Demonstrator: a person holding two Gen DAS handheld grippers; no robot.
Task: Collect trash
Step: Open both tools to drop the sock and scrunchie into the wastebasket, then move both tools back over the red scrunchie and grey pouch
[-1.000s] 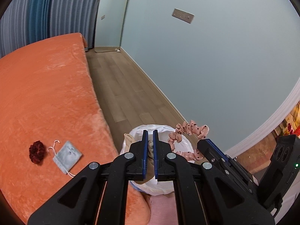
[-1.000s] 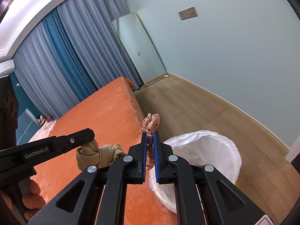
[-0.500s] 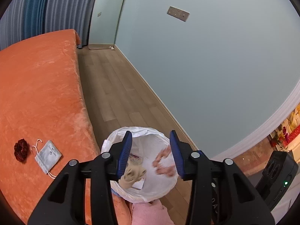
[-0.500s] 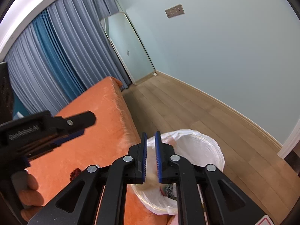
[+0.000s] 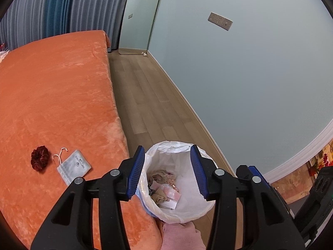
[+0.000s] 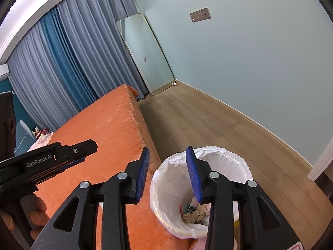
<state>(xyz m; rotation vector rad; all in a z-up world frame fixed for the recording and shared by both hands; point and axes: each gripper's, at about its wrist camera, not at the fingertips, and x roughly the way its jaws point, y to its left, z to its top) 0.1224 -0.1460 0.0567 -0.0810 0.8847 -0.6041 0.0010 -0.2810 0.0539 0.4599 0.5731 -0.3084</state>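
Both the left gripper (image 5: 167, 168) and the right gripper (image 6: 168, 171) have just opened, jaws spread and empty. The white-lined round waste bin (image 5: 203, 206), lower centre, holds the dropped items. Remaining at lower left on the orange plush bed cover (image 5: 58, 95): dark red fabric scrunchie (image 5: 39, 160) and grey drawstring pouch (image 5: 73, 166).

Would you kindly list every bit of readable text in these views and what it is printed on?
"GenRobot.AI": side of the left gripper, seen from the right wrist.
Print on the grey drawstring pouch on the orange bed: too small to read.
Paper slips in the trash bin: nothing legible.
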